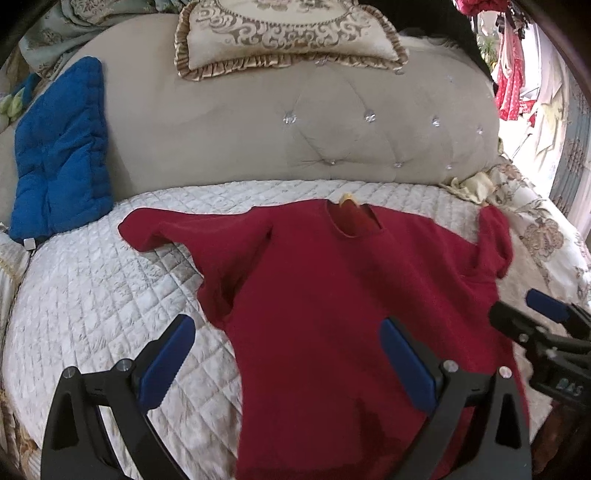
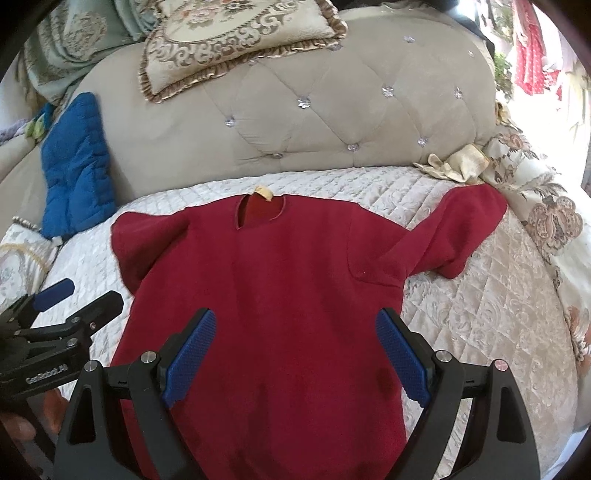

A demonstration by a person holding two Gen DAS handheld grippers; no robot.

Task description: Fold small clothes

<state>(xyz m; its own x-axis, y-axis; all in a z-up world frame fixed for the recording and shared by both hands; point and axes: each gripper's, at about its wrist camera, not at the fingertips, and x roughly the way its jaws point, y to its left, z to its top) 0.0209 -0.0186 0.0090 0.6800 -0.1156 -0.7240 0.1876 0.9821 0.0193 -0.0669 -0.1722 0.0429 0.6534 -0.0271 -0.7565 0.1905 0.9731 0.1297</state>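
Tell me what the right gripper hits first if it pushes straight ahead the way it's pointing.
Most likely the red shirt: the right gripper is open with its jaws over the shirt's body, aimed toward the neckline. Depth is unclear, so height above the cloth can't be judged.

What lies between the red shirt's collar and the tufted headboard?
Only bare quilted bedspread separates the red shirt from the headboard; the right wrist view shows it.

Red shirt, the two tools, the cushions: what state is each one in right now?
Red shirt: spread flat on the quilt, unfolded, sleeves out.
Left tool: open, holding nothing.
Right tool: open, holding nothing.
Blue padded garment: leaning against the headboard.
Patterned cushion: lying atop the headboard.
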